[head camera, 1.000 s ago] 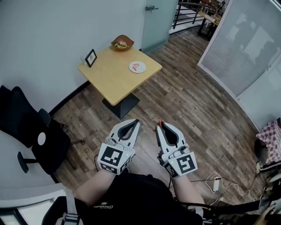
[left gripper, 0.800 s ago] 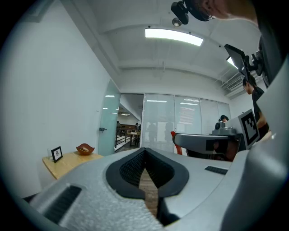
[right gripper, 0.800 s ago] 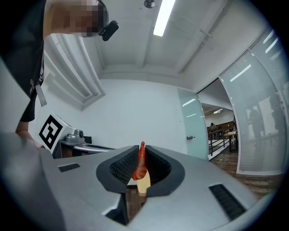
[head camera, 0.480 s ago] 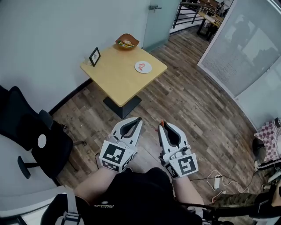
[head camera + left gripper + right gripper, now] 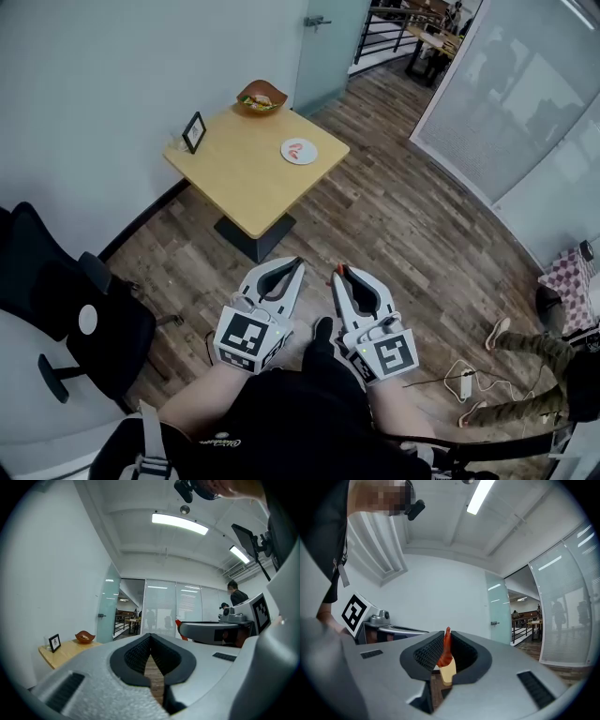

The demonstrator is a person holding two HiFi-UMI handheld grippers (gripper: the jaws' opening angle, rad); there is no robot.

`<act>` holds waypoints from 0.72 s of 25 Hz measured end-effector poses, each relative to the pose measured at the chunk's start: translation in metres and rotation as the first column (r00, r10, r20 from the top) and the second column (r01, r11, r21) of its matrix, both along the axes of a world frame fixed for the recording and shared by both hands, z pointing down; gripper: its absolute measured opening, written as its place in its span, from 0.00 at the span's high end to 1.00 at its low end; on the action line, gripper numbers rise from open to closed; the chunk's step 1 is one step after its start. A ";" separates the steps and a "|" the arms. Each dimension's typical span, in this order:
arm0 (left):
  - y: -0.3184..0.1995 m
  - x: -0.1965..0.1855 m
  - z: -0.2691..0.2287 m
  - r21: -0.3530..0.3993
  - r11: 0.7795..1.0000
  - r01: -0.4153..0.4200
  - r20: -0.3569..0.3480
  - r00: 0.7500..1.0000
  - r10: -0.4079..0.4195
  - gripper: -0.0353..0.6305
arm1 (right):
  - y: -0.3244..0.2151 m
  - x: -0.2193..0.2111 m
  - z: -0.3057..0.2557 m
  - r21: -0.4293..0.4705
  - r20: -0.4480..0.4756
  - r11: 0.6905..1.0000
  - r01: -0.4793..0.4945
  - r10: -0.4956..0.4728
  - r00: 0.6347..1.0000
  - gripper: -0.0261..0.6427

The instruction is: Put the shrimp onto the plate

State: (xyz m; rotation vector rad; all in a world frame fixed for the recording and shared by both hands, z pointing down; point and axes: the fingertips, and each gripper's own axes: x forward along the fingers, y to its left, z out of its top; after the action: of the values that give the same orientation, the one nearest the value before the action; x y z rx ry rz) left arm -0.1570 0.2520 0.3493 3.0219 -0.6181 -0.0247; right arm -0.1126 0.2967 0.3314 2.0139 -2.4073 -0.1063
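Observation:
In the head view a white plate (image 5: 299, 151) with a red shrimp on it lies on the far side of a square wooden table (image 5: 246, 173). Both grippers are held low near my body, well short of the table. My right gripper (image 5: 338, 273) is shut on a shrimp (image 5: 446, 658), orange-red with a pale end, its tail sticking out past the fingertips. In the right gripper view that gripper (image 5: 446, 637) points up at the wall and ceiling. My left gripper (image 5: 298, 264) is shut with nothing in it, as the left gripper view (image 5: 151, 637) confirms.
A brown bowl of food (image 5: 262, 97) and a small picture frame (image 5: 194, 131) also stand on the table. A black office chair (image 5: 70, 300) is at the left. A person's legs (image 5: 525, 361) and a power strip (image 5: 463, 383) lie on the wood floor at the right.
The head view has shifted, so the table sits slightly left and lower. A person's legs have come into view at the right. Both grippers stay shut and hardly move.

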 end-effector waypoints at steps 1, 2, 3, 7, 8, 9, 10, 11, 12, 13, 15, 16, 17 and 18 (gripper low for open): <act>-0.002 0.000 0.001 -0.001 1.000 0.001 0.002 1.000 -0.001 0.94 | -0.002 0.001 0.000 0.001 0.004 1.000 -0.001 0.001 1.000 0.89; -0.004 -0.001 0.002 0.001 1.000 0.004 0.005 1.000 -0.004 0.94 | -0.004 0.002 0.000 0.004 0.009 1.000 -0.001 0.001 1.000 0.89; -0.007 -0.001 0.004 0.004 1.000 0.007 0.009 1.000 -0.007 0.94 | -0.007 0.002 -0.001 0.010 0.015 1.000 0.002 -0.002 1.000 0.89; -0.022 0.002 0.006 0.006 1.000 0.030 0.018 0.999 -0.030 0.94 | -0.023 0.007 -0.002 0.018 0.023 1.000 0.019 -0.020 1.000 0.89; -0.026 0.004 0.006 0.006 0.999 0.034 0.019 0.999 -0.034 0.94 | -0.027 0.008 -0.002 0.015 0.025 1.000 0.024 -0.024 0.999 0.89; -0.029 0.007 0.006 0.005 0.999 0.036 0.022 0.999 -0.037 0.94 | -0.030 0.011 -0.002 0.012 0.028 1.000 0.027 -0.027 0.999 0.89; -0.033 0.010 0.006 0.005 0.999 0.038 0.025 0.999 -0.038 0.94 | -0.034 0.014 -0.001 0.008 0.027 1.000 0.030 -0.030 0.999 0.89; -0.036 0.013 0.006 0.004 0.999 0.039 0.029 0.999 -0.039 0.94 | -0.038 0.018 -0.001 0.005 0.026 1.000 0.030 -0.030 0.999 0.89; -0.040 0.018 0.007 0.002 0.999 0.041 0.034 0.999 -0.041 0.94 | -0.041 0.023 -0.001 0.000 0.030 1.000 0.028 -0.028 0.999 0.89; -0.043 0.023 0.007 0.001 0.999 0.043 0.038 0.998 -0.043 0.94 | -0.045 0.028 -0.002 -0.002 0.039 1.000 0.028 -0.028 0.999 0.89; -0.051 0.036 0.007 0.003 0.999 0.045 0.046 0.998 -0.045 0.94 | -0.052 0.040 -0.001 0.006 0.047 0.999 0.042 -0.042 0.998 0.89; -0.055 0.043 0.007 0.005 0.999 0.047 0.050 0.998 -0.047 0.94 | -0.056 0.047 0.001 0.006 0.050 0.999 0.049 -0.049 0.998 0.89; -0.059 0.051 0.008 0.006 0.999 0.050 0.053 0.997 -0.050 0.94 | -0.060 0.056 0.001 0.005 0.058 0.999 0.054 -0.054 0.997 0.89; -0.063 0.058 0.008 0.004 0.998 0.056 0.058 0.997 -0.056 0.94 | -0.063 0.065 0.001 0.003 0.064 0.998 0.057 -0.057 0.996 0.89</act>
State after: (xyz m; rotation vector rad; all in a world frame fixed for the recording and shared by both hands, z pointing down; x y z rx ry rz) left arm -0.0988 0.1890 0.3577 3.0170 -0.7075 0.0603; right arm -0.0480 0.2333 0.3323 1.9792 -2.5040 -0.0446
